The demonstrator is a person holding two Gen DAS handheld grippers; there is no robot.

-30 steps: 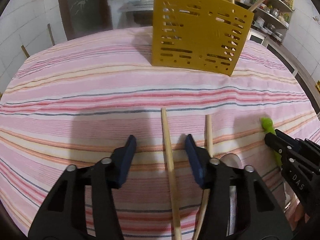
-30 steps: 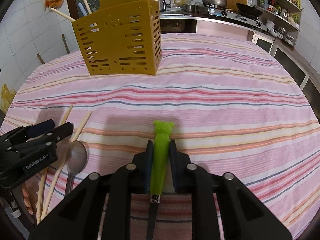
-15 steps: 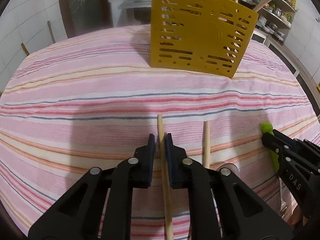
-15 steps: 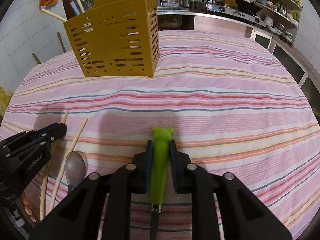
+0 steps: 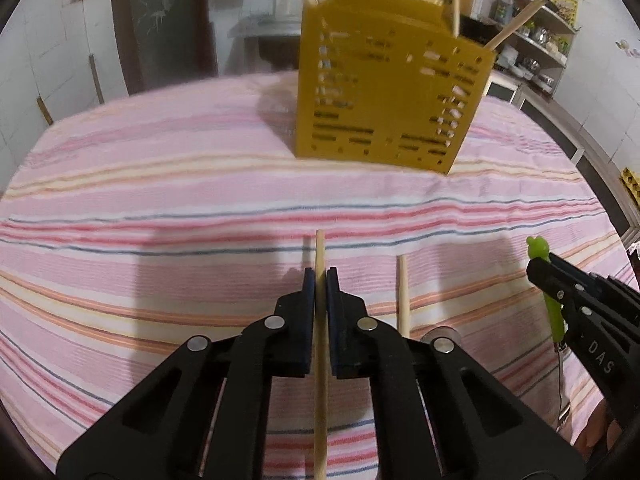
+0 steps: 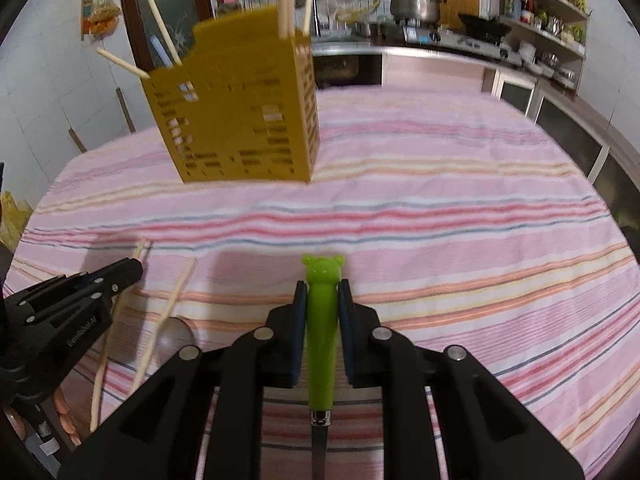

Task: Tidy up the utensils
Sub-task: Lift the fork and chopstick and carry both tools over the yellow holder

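My left gripper (image 5: 320, 280) is shut on a wooden chopstick (image 5: 320, 248), whose tip is raised just off the striped cloth. A second chopstick (image 5: 403, 296) and a metal spoon (image 5: 440, 334) lie just to its right. My right gripper (image 6: 323, 292) is shut on the green bear-headed handle of a utensil (image 6: 322, 320), held above the cloth; its metal end is hidden below. A yellow slotted utensil holder (image 6: 240, 120) stands at the back of the table with several chopsticks in it. The left wrist view shows the right gripper (image 5: 540, 268) at the right edge.
A pink striped tablecloth (image 6: 440, 220) covers the round table. Behind it runs a kitchen counter with a stove and a pot (image 6: 416, 6), with shelves (image 6: 548, 20) to the right. A tiled wall and a dark door stand behind the holder. A person's fingers (image 6: 66, 420) show at lower left.
The left jaws closed on the chopstick and raised its tip slightly. The right gripper rose a little with the green utensil still in it.
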